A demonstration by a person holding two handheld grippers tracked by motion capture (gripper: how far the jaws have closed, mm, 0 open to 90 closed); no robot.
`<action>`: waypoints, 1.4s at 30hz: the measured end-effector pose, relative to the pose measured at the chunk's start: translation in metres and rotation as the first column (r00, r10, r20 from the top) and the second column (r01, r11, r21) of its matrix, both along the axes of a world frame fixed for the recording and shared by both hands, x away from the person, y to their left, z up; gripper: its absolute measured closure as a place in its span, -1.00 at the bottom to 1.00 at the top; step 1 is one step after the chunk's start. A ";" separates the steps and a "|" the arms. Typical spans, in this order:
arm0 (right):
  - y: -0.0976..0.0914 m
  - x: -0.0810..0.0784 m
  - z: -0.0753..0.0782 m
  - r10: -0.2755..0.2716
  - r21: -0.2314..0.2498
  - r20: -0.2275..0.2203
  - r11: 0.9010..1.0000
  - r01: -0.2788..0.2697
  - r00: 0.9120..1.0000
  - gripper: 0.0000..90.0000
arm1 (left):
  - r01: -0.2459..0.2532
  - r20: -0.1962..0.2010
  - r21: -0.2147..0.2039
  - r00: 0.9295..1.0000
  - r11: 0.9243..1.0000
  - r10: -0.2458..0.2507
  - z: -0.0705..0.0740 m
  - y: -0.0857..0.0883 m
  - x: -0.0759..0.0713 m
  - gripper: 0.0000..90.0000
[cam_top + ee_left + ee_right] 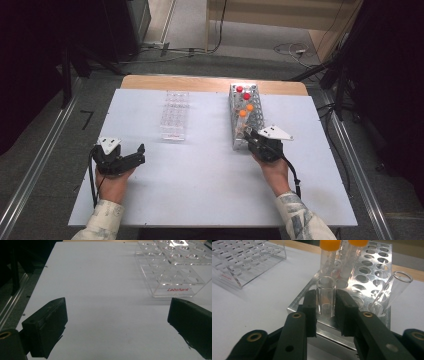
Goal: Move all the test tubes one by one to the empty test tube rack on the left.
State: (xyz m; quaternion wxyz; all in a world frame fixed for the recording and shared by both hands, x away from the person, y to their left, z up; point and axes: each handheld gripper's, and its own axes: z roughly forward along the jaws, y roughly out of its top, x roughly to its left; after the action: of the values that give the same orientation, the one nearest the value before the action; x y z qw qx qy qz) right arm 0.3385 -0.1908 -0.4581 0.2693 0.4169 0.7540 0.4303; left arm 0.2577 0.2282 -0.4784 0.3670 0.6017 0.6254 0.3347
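The right gripper (325, 308) is clamping an upright, uncapped clear glass tube (326, 295) in the perforated metal rack (372, 277); the left gripper (117, 322) is sitting wide open, empty, well apart.

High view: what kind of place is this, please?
Probably a lab bench set up for recording: a metal rack holding capped tubes, a clear rack on the white table, cables on the floor.

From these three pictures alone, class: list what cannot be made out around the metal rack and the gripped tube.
- Open glass tube, right gripper view: its foot is hidden by the right gripper and the metal rack.
- Orange-capped tubes, same view: tops cut off by the upper edge.
- Red caps, high view: too small for detail.
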 end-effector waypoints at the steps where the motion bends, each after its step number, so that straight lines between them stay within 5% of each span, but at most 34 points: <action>1: 0.000 0.000 0.000 -0.002 0.000 0.000 1.000 0.002 1.000 0.58 | 0.000 0.000 0.000 1.000 1.000 0.000 0.000 0.000 0.000 -0.92; 11: -0.002 0.000 0.003 -0.008 0.007 0.010 1.000 0.008 1.000 0.62 | 0.000 0.000 0.002 1.000 1.000 0.000 0.000 0.000 0.000 -0.91; 31: -0.010 -0.010 0.038 -0.005 0.073 0.069 0.997 0.000 0.998 0.62 | 0.007 0.002 0.005 1.000 1.000 -0.007 0.001 -0.002 -0.001 -0.91; 42: -0.007 -0.021 0.053 0.025 0.101 0.080 0.994 -0.033 0.996 0.63 | 0.025 0.034 0.007 0.999 1.000 -0.025 0.012 -0.010 -0.006 -0.88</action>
State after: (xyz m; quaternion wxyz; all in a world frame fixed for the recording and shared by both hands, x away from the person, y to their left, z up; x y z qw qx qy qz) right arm 0.3173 -0.1977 -0.4050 0.2710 0.4018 0.7258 0.4881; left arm 0.2520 0.2184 -0.4667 0.3800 0.6048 0.6104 0.3424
